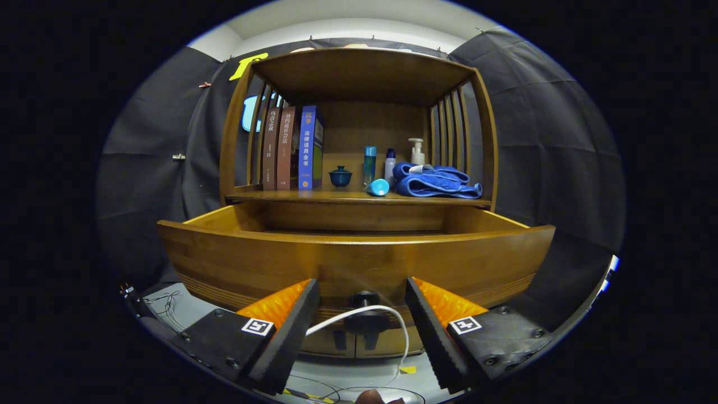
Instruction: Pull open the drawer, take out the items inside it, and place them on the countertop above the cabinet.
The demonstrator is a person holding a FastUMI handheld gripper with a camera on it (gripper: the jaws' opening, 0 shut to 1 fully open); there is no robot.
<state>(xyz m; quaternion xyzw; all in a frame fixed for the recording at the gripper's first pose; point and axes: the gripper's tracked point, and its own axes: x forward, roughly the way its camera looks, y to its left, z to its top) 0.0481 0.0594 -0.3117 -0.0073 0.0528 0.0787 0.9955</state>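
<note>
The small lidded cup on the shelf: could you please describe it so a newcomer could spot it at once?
Look at the wooden cabinet beyond the open claw, on the countertop above the pulled-out drawer. Right of the upright books sits the lidded cup: dark blue, squat, knob-topped, unlike the tall bottles beside it.

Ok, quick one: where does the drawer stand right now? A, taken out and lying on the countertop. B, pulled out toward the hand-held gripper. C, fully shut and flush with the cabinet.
B: the drawer juts out well forward of the countertop, its knob between the spread fingers of the hand-held gripper, which press on nothing.
</note>
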